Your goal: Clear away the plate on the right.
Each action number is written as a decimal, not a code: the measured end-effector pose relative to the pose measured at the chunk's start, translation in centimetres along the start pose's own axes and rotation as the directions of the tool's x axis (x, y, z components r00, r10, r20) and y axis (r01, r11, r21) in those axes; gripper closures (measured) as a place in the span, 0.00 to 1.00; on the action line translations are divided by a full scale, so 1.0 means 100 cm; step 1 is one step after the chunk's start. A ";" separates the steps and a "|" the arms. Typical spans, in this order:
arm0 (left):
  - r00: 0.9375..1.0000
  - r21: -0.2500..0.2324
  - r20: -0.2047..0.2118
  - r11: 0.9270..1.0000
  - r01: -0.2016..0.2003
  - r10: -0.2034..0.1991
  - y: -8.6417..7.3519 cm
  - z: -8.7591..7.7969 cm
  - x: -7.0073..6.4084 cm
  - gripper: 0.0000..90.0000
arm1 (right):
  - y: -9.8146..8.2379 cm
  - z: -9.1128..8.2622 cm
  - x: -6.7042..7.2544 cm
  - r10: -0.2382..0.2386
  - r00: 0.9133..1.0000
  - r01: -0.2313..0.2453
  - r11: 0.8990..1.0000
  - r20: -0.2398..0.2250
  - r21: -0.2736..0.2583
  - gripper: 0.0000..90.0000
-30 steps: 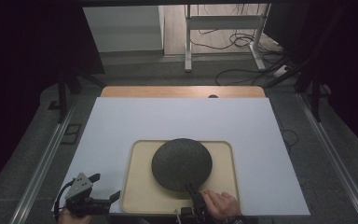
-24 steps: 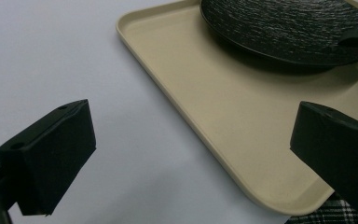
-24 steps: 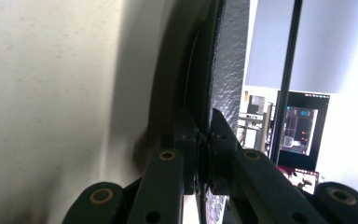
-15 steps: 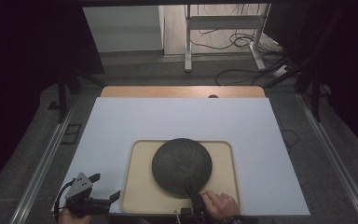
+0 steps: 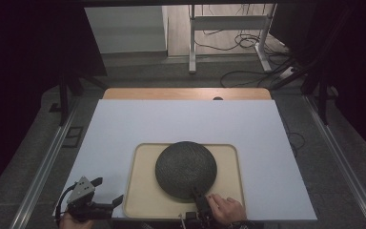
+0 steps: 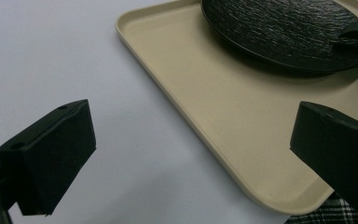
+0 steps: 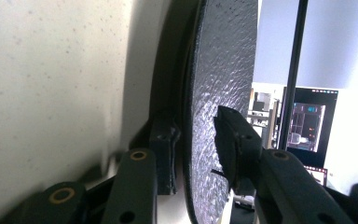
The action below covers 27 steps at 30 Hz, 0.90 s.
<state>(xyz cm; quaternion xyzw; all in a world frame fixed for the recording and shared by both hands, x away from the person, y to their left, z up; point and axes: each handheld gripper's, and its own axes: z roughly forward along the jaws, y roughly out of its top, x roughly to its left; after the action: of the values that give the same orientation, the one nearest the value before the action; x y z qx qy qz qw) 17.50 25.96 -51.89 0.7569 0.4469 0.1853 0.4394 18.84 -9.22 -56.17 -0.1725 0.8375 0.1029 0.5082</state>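
1. Your right gripper (image 5: 199, 199) has its fingers (image 7: 235, 140) either side of the near rim of the black plate (image 5: 186, 169); they have just been opening, with the rim between them. In the right gripper view one finger lies on the textured face and the other sits under the rim with a slim gap, so the pinch looks slack.
2. Your left gripper (image 5: 106, 192) has its fingers (image 6: 51, 154) spread wide, nothing between them, over the white desk (image 5: 186, 119) just beside the near left corner of the beige tray (image 5: 143, 191).
3. The black plate sits on the beige tray, towards its middle, on the near half of the desk.
4. Your right hand (image 5: 226, 210) rests over the tray's near edge.
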 end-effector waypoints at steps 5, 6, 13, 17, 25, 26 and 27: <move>1.000 -0.001 -0.001 1.000 0.001 -0.001 0.000 0.000 0.000 0.00 | 0.000 -0.004 -0.004 0.007 1.000 -0.007 1.000 0.010 -0.009 0.71; 1.000 -0.002 -0.001 1.000 0.001 -0.001 0.000 0.000 0.000 0.00 | 0.000 -0.004 -0.004 0.012 1.000 -0.012 1.000 0.011 -0.010 0.71; 1.000 -0.002 -0.001 1.000 0.000 0.000 0.000 0.000 0.000 0.00 | 0.001 -0.011 -0.005 -0.003 0.999 0.001 0.999 0.047 0.032 0.68; 1.000 -0.001 -0.001 1.000 0.000 0.000 0.000 0.000 0.000 0.00 | 0.001 -0.014 -0.005 0.010 0.999 -0.012 1.000 0.042 0.028 0.68; 1.000 -0.002 -0.001 1.000 -0.001 0.001 0.000 0.000 0.000 0.00 | 0.000 -0.020 -0.008 0.009 0.999 -0.009 1.000 0.031 0.025 0.66; 1.000 -0.002 -0.002 1.000 -0.001 0.001 0.000 0.000 0.000 0.00 | 0.000 -0.021 -0.008 0.009 0.999 -0.010 1.000 0.031 0.023 0.66; 1.000 -0.002 -0.002 1.000 -0.001 0.001 0.000 0.000 0.000 0.00 | 0.000 -0.021 -0.008 0.009 0.999 -0.010 1.000 0.031 0.023 0.66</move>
<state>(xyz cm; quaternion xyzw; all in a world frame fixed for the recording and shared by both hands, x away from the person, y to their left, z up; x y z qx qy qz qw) 17.49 25.97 -51.88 0.7566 0.4466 0.1866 0.4396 17.45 -9.78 -54.52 -0.1610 0.8315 0.0985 0.5225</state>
